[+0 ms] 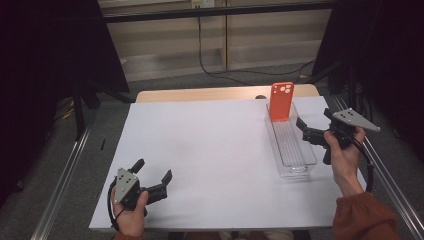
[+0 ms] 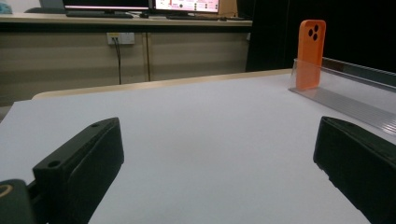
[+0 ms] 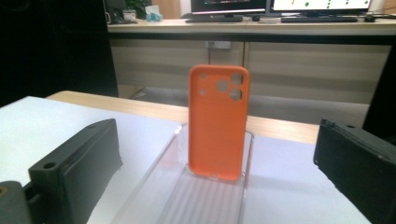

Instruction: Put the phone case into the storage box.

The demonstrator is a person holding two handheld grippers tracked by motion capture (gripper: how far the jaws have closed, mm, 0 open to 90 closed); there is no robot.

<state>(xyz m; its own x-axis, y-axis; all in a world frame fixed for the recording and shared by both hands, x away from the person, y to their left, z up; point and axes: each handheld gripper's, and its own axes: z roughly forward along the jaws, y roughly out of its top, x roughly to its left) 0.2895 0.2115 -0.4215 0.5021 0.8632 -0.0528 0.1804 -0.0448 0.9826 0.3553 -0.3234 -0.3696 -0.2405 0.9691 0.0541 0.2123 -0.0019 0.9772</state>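
A white sheet (image 1: 210,160) covers most of the table (image 1: 200,94), whose wooden top shows as a strip along the far edge. A clear plastic tray (image 1: 291,145) lies lengthwise near the sheet's right edge, running from far to near. An orange phone case (image 1: 281,101) stands upright in the tray's far end, leaning against the far wall, its camera cut-outs at the top.

The left gripper (image 1: 152,176) rests low at the near left corner of the sheet, held in the person's left hand (image 1: 131,212), its jaws spread wide with nothing between them. In the left gripper view, bare white sheet stretches ahead up to the tray at the right.

The right gripper (image 1: 314,126) is held in the right hand (image 1: 345,150) just beside the tray's right wall, close to the sheet's right edge, jaws apart and empty. In the right gripper view the case (image 3: 218,122) stands between the two jaws but farther off, untouched.
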